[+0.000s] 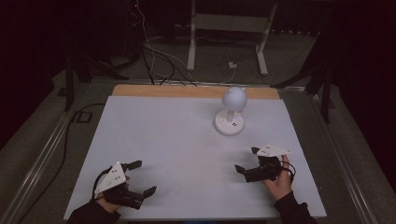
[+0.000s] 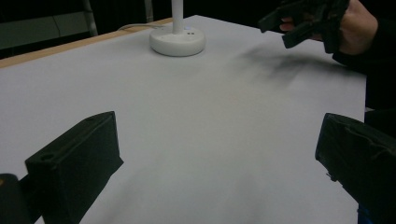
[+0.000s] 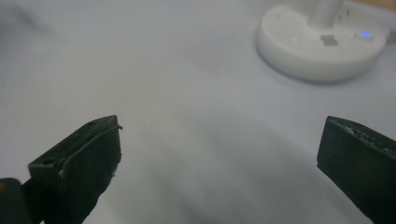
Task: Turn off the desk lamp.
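Both grippers, left (image 1: 142, 178) and right (image 1: 248, 160), fingers spread wide, face the white lamp (image 1: 230, 113) across bare tabletop (image 1: 177, 149).

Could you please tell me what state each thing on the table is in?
Lamp: upright on its round base, a small blue light lit on the base.
Left gripper: jaws open, holding nothing.
Right gripper: jaws open, holding nothing, nearer the lamp.

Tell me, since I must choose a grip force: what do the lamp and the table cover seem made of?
Lamp: probably hard white plastic, smooth and slightly glossy, with a soft sheen on its round base and a small blue light. Table cover: a matte, pale grey sheet, possibly laminate or card; a wooden edge shows behind it.
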### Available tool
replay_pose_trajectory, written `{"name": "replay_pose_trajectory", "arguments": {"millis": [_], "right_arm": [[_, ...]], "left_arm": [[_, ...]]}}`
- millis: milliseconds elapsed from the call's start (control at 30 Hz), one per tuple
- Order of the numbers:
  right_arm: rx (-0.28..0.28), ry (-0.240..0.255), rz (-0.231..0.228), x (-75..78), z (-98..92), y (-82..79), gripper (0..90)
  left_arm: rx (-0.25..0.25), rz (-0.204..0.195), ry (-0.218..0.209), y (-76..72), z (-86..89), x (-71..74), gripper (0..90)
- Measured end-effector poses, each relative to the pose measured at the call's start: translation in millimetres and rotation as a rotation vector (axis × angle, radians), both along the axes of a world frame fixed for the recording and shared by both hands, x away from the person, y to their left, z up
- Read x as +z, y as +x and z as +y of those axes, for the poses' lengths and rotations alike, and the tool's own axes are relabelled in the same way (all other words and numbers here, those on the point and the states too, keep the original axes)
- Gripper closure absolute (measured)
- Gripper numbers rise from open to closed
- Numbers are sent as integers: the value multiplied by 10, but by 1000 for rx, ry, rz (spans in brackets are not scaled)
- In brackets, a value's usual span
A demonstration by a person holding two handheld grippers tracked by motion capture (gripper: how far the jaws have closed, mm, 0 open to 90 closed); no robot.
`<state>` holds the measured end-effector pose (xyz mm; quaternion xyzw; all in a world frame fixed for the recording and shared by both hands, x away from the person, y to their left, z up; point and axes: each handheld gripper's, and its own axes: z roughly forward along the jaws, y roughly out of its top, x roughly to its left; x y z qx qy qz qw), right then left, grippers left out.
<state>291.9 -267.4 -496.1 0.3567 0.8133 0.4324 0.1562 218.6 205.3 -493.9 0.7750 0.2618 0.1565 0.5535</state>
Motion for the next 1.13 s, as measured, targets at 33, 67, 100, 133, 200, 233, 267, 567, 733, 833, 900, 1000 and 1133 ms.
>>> {"name": "replay_pose_trajectory", "arguments": {"millis": [33,67,100,133,200,233,267,567,733,833,900,1000,1133], "right_arm": [[-1,-3,6,-13,-24,-25,0],[-3,-5,11,-25,-49,-49,0],[-10,-7,16,-37,-73,-76,0],[-13,-12,15,-50,-98,-101,0],[-22,-17,21,-73,-144,-156,0],[-28,-23,20,-81,-168,-182,0],[-31,-20,22,-86,-194,-210,0],[-66,-43,30,-140,-372,-315,0],[-59,-55,34,-162,-364,-299,0],[-55,-63,32,-169,-355,-294,0],[-54,-65,35,-171,-355,-294,0],[-52,-59,36,-166,-355,-298,0],[-48,-62,33,-165,-353,-303,0]], "left_arm": [[0,1,0,0,0,0,6],[0,1,0,-1,1,0,6],[0,1,1,-2,0,0,6],[0,0,2,-2,0,0,6],[0,0,2,-3,-1,1,6],[0,0,3,-4,-1,1,6],[-1,0,3,-4,-2,1,6],[-1,2,3,-2,-6,0,6],[-2,4,3,3,-10,-3,6],[-2,4,6,6,-10,-5,6],[-3,4,5,4,-10,-4,6],[-1,5,3,1,-8,-2,6],[-1,6,-1,6,-8,-2,6]]}}
